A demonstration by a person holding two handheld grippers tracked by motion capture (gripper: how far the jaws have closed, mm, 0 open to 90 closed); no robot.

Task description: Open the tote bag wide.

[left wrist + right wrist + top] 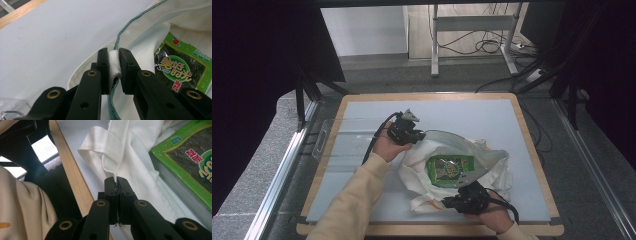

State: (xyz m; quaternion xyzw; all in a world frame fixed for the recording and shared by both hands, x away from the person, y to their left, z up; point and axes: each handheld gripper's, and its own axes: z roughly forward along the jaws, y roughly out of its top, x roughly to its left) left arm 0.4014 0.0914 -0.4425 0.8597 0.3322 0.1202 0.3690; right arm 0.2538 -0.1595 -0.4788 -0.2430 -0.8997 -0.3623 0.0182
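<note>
Both grippers holding the bag open, snack pack lying in its mouth

Left gripper (115, 71) clamped on the tote bag (492, 165) rim, right gripper (116, 202) pinching the near hem. Seaweed pack (450, 169) sits mid-opening. Prob. next: lift both edges evenly so the pack slides fully in.

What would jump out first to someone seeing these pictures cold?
A bright green seaweed snack packet lies inside a white cloth bag near the middle of the table. Two black handheld grippers pull the bag's mouth open: the left gripper pinches the far rim, the right gripper the near edge.
</note>
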